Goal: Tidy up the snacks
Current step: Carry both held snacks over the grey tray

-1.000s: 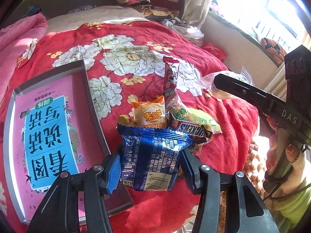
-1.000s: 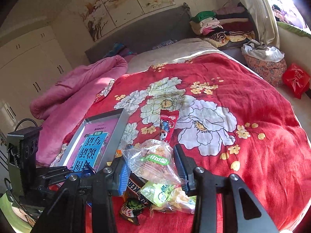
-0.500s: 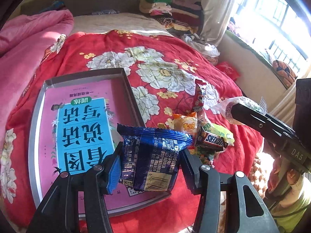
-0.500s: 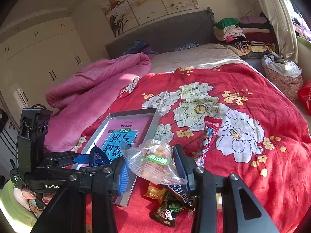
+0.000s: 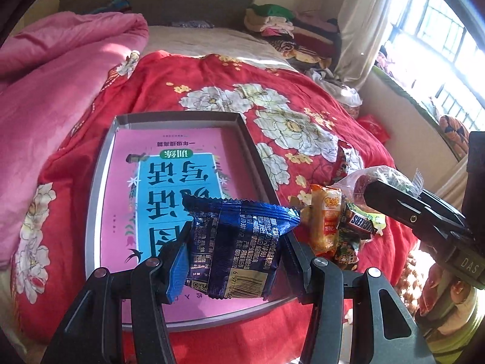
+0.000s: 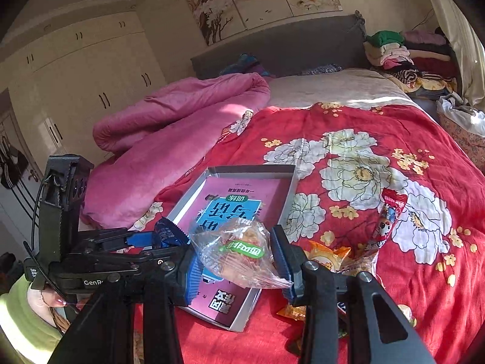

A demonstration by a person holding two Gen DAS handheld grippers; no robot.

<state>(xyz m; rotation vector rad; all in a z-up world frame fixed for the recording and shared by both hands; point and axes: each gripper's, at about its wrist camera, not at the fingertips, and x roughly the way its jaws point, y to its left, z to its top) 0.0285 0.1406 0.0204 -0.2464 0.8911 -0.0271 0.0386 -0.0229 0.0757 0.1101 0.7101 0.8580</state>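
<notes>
Left wrist view looked down on a shallow grey tray (image 5: 101, 182) lying on a red floral bedspread (image 5: 272, 97). Its raised walls ran all the way round, and the far half of its pink floor was open. The left gripper (image 5: 235, 251) was clamped on a blue snack packet (image 5: 236, 242), held upright above the tray's near end, both blue pads pressed into its sides. Just right of the tray's right wall lay a loose snack pile (image 5: 339, 227), close against the wall's near corner. A pink quilt (image 5: 60, 75) bulked along the tray's left side. Folded clothes (image 5: 288, 30) were stacked at the far end of the bed, near a sunlit window (image 5: 439, 45).

In the right wrist view, the right gripper (image 6: 236, 257) was closed on a clear plastic bag (image 6: 239, 254) with a green label, above the tray's near right corner. The left gripper stood just to its left, and a person's fingers (image 6: 45, 298) showed beneath it. A red stick packet (image 6: 388, 215) lay on the bedspread to the right.

A bar in the pile read "SNICKERS". The tray's floor carried large Chinese characters on a blue panel, upside down to the camera. "DAS" and "GenRo" were printed on the gripper bodies.
</notes>
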